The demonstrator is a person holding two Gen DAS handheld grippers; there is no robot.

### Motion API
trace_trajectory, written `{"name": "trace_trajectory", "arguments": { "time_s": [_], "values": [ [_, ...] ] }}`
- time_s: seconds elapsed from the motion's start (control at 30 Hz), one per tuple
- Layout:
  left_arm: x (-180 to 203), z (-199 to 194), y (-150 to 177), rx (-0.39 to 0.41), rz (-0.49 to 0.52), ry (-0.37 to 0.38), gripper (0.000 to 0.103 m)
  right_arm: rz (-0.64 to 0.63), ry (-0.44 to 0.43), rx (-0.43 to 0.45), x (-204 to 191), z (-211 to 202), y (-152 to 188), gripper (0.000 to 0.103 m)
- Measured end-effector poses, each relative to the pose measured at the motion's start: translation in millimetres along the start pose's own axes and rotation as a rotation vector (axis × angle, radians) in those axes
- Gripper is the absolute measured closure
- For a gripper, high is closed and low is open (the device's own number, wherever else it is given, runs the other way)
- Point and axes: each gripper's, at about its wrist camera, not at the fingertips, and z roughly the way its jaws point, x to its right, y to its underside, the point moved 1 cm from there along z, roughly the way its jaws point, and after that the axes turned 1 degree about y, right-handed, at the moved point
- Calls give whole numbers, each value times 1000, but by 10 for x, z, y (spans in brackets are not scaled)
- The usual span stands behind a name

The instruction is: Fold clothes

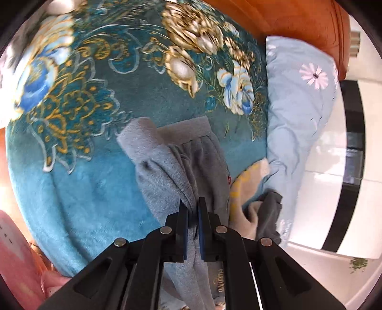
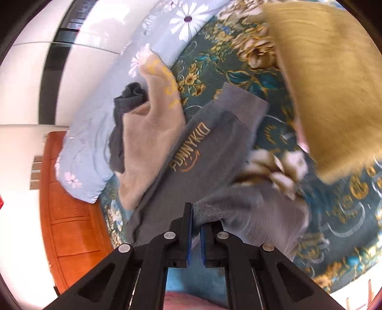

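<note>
A grey garment [image 1: 167, 162] with "FUNNYKID" printed on it [image 2: 214, 152] hangs above a teal flowered blanket [image 1: 95, 114]. My left gripper [image 1: 193, 207] is shut on a bunched fold of the grey garment, which trails away toward its ribbed waistband. In the right wrist view my right gripper [image 2: 195, 214] is shut on another edge of the same grey garment, whose cloth bulges to the right of the fingers. A beige garment [image 2: 148, 133] and a dark grey one [image 2: 126, 102] lie crumpled beside it.
A light blue flowered pillow [image 1: 298, 107] lies along the blanket's edge against an orange wooden headboard [image 1: 286, 19]. A mustard-yellow cloth [image 2: 334, 83] covers the upper right of the right wrist view. White floor tiles [image 1: 334, 202] lie beyond the bed, and a pink item [image 1: 14, 257] sits lower left.
</note>
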Motion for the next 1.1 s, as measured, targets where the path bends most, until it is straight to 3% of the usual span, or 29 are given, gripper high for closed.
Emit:
{"name": "trace_trajectory", "arguments": {
  "time_s": [0.2, 0.3, 0.37, 0.47, 0.53, 0.63, 0.73, 0.8, 0.83, 0.97, 1.1],
  "values": [
    [536, 496, -160, -63, 90, -46, 96, 28, 45, -21, -206, 355, -579, 97],
    [722, 783, -259, -36, 122, -53, 96, 32, 57, -16, -299, 541, -851, 97],
    [802, 892, -330, 9, 166, -85, 96, 29, 87, -18, -343, 681, -974, 97],
    [782, 1094, -410, 15, 195, -121, 96, 31, 129, -2, -319, 899, -1088, 97],
    [682, 1159, -436, -5, 189, -90, 96, 18, 151, -1, -283, 1036, -1114, 97],
    [534, 1103, -436, -14, 203, -3, 96, 8, 166, -1, -216, 1158, -1118, 93],
    [414, 879, -418, 47, 296, -2, 93, -29, 127, 32, -221, 1107, -1087, 88],
    [327, 721, -402, 83, 356, -23, 88, -82, 104, 72, -264, 1004, -1040, 54],
    [247, 660, -386, 93, 367, -31, 83, -109, 87, 93, -285, 938, -999, 49],
    [-190, 650, -307, 81, 308, -60, 64, -161, 62, 95, -197, 741, -693, 46],
    [-560, 939, -266, 25, 193, -70, 62, -118, 96, -31, 159, 844, -327, 46]
  ]
}}
